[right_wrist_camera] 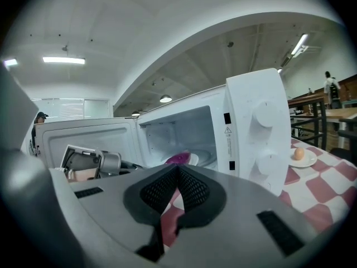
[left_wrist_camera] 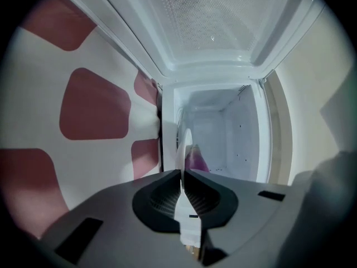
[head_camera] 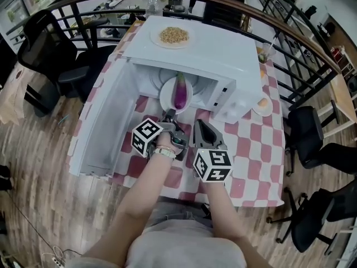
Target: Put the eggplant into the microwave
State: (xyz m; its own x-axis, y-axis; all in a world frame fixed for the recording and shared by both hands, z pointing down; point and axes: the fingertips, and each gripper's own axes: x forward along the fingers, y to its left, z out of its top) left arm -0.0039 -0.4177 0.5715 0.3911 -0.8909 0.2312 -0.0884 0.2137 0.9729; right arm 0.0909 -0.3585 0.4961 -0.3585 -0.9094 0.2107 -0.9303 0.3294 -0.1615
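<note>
Here, eggplant on plate, just beyond left hand-held gripper clamping its rim.

The head view looks steeply down on the white box-shaped microwave, which stands on the red-and-white checked tablecloth. The left gripper view, rolled on its side, faces into the cavity from very near. The right gripper view faces the oven front, level, slightly farther back. All three share the purple eggplant on its white round plate
</note>
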